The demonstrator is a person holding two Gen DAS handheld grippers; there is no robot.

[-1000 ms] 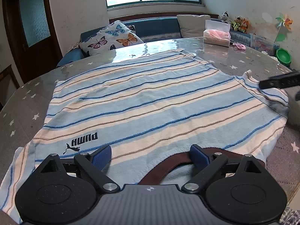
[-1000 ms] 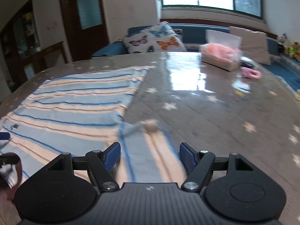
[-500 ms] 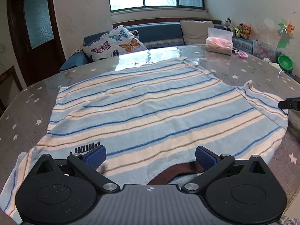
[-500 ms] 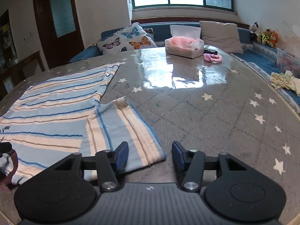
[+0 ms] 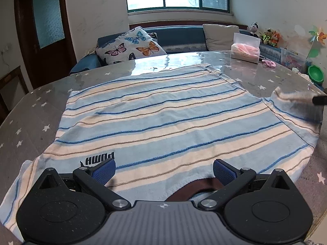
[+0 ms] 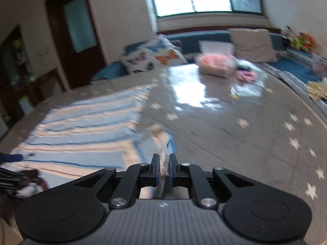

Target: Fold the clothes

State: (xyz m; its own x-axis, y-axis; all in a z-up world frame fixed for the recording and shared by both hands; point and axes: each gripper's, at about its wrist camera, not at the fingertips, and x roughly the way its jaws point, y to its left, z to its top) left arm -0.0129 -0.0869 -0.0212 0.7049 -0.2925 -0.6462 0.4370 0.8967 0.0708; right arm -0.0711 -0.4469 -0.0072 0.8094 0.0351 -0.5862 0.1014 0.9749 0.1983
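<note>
A blue, cream and tan striped T-shirt (image 5: 159, 120) lies flat on the round table, its brown collar (image 5: 196, 185) at the near edge. My left gripper (image 5: 163, 169) hovers open over the collar end with nothing pinched. In the right wrist view my right gripper (image 6: 163, 163) is shut on the shirt's sleeve (image 6: 157, 140), the cloth squeezed between its pads and lifted off the table. The same sleeve (image 5: 294, 102) shows raised and blurred at the right of the left wrist view, with the right gripper's black tip at the frame edge. The right wrist view is motion-blurred.
The grey star-patterned table (image 5: 265, 77) is glossy. A pink tissue box (image 5: 245, 51) and a small pink item (image 5: 269, 62) sit at its far right. A green bowl (image 5: 315, 73), toys, a butterfly cushion (image 5: 130, 48) and a blue sofa lie beyond the table.
The right gripper's jaws went from wide apart to shut on the sleeve and lifted it. The left gripper stayed over the collar, its jaws a little wider.
</note>
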